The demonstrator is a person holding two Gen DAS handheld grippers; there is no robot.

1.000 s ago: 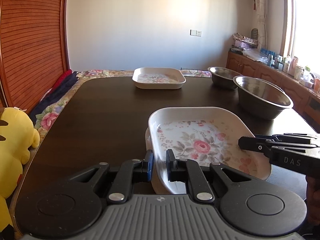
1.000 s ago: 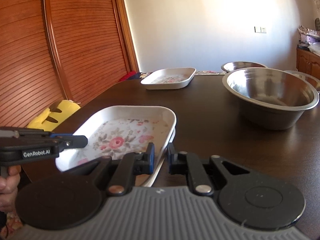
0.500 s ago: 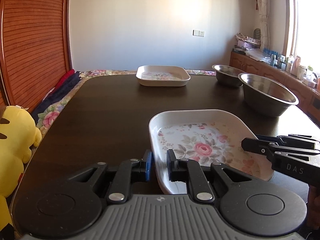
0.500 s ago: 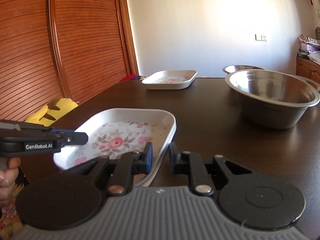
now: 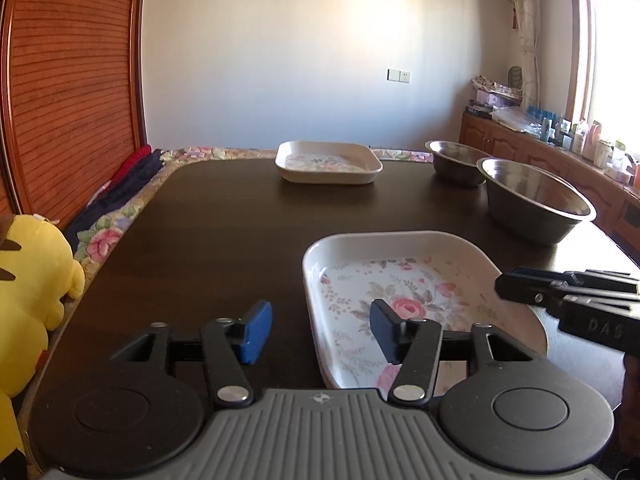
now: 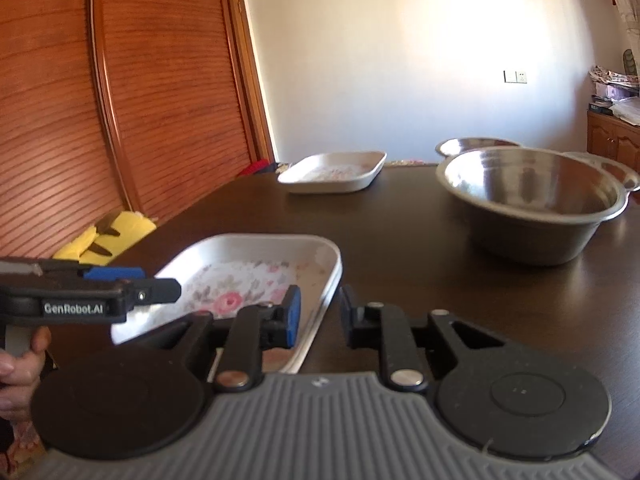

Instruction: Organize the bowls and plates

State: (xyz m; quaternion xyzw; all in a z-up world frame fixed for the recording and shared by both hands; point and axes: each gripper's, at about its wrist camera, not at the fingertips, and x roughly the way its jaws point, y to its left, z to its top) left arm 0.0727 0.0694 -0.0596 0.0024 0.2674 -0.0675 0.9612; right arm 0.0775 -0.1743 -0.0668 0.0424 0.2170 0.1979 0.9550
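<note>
Left wrist view: the left gripper [image 5: 320, 334] has its jaws spread wide, holding nothing, straddling the near left rim of the white rectangular floral-print tray [image 5: 404, 304] that sits on the dark wooden desk [image 5: 224, 232] right in front. The right gripper [image 5: 520, 286] pokes in from the right, over the tray's right edge. Further back there's a second white floral tray [image 5: 328, 162], plus a big stainless steel bowl [image 5: 536, 200] and a smaller steel bowl [image 5: 456, 162] behind it.

Right wrist view: the right gripper [image 6: 320, 314] is open too, one jaw on each side of the near tray's right rim [image 6: 328, 280], not pinching it.

Handling-wise, the tray looks rigid and fairly light (melamine would be my guess), glossy, so probably slippery. I'd clamp the raised rim on opposite long sides, one gripper each, and keep it level. The steel bowls look stiff and tougher, with a rolled lip to grab.
</note>
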